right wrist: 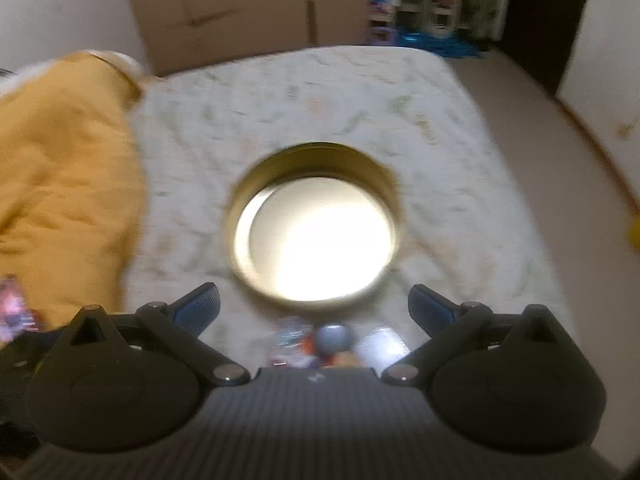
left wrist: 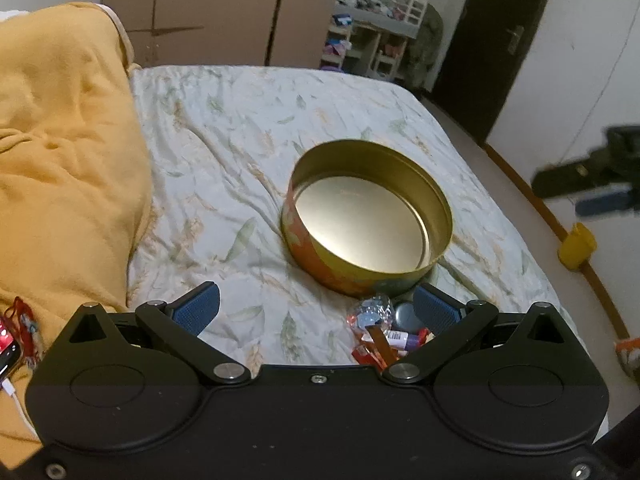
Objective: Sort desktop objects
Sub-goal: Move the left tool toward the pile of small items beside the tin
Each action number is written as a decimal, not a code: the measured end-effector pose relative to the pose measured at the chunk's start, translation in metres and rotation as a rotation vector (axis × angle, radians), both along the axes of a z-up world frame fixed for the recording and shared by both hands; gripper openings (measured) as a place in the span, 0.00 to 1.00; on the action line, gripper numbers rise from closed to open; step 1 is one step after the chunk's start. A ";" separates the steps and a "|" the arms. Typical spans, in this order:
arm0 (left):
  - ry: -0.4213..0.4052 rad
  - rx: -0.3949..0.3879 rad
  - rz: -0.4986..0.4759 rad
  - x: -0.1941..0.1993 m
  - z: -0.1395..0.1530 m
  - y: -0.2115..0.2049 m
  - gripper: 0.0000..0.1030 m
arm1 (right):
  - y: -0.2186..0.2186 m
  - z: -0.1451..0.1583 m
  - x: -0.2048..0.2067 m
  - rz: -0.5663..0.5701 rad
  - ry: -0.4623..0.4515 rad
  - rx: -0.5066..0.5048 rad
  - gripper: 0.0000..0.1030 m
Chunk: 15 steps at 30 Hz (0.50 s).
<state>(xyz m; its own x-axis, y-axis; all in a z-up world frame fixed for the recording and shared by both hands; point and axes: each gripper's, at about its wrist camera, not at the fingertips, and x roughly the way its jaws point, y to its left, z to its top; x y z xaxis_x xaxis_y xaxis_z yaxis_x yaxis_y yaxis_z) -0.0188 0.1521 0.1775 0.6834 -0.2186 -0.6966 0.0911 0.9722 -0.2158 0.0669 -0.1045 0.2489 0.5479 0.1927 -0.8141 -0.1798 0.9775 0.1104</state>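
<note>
We've got two grippers here, one per hand, and both have their jaws spread wide with nothing between the pads. The left gripper (left wrist: 316,306) hangs over the sheet just short of the clutter; the right gripper (right wrist: 314,306) points steeply down toward the same spot, and its view is badly smeared.

Nearest to us is one little heap of small items (left wrist: 386,330) lying on the sheet, just beside the left gripper's right finger. In it we count one crinkly foil-wrapped piece (left wrist: 370,312), one round grey lid or cap (left wrist: 406,314), a couple of red-orange wrapped sticks (left wrist: 370,350) and one small purple-and-white tube (left wrist: 398,338). There's tiny print on the tube's label, but we can't read it. No brand legible anywhere.

Right behind the heap, nearly touching it, sits one round tin (left wrist: 316,240), open, gold inside, orange flower pattern outside, nothing in it.

At the left edge one phone (left wrist: 8,350) with a lit screen lies on one mustard-yellow blanket (left wrist: 64,152).

Everything rests on one bed with a pale leaf-print sheet (left wrist: 224,152). Further back: two big cardboard boxes (left wrist: 200,12), one cluttered shelf unit (left wrist: 376,28), one dark door (left wrist: 496,32).
</note>
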 end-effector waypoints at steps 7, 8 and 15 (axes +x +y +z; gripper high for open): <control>-0.051 -0.062 0.045 -0.019 -0.009 -0.047 1.00 | -0.043 -0.036 -0.018 0.039 -0.005 0.090 1.00; -0.048 -0.053 0.045 -0.022 -0.014 -0.057 1.00 | -0.054 -0.046 -0.020 0.035 -0.029 0.064 1.00; 0.027 0.116 0.086 -0.027 -0.043 -0.115 1.00 | -0.123 -0.090 -0.014 -0.061 -0.025 0.149 1.00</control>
